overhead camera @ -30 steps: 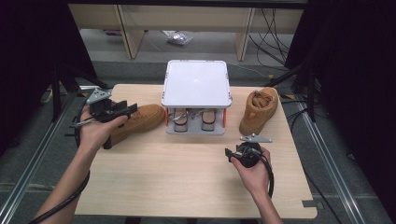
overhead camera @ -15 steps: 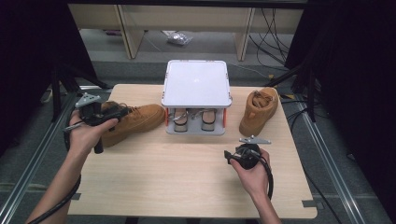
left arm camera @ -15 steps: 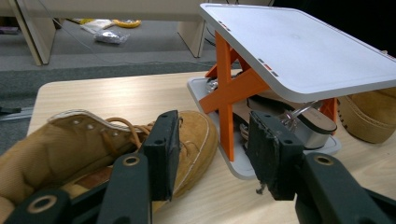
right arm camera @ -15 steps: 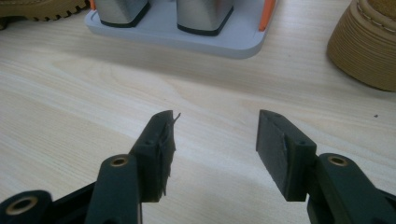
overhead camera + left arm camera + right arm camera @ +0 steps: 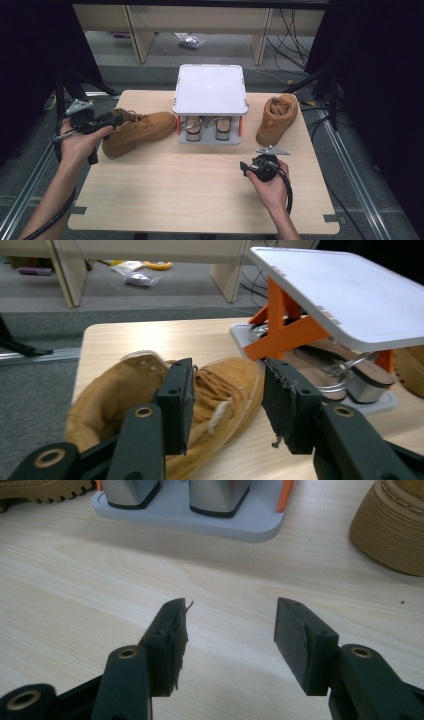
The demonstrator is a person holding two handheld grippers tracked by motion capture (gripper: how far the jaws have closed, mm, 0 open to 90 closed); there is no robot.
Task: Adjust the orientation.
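Two tan boots flank the white shoe rack [image 5: 210, 89] on the table [image 5: 200, 185]; the left boot [image 5: 140, 131] lies on its side just beside my left gripper [image 5: 227, 400], whose jaws have just been narrowing around its collar without yet pinching it. My right gripper [image 5: 227, 635] gapes, holding nothing, over bare wood, well apart from the right boot [image 5: 277, 117], so I judge the grasp is in hand: next I must seat the pads on the collar and squeeze.
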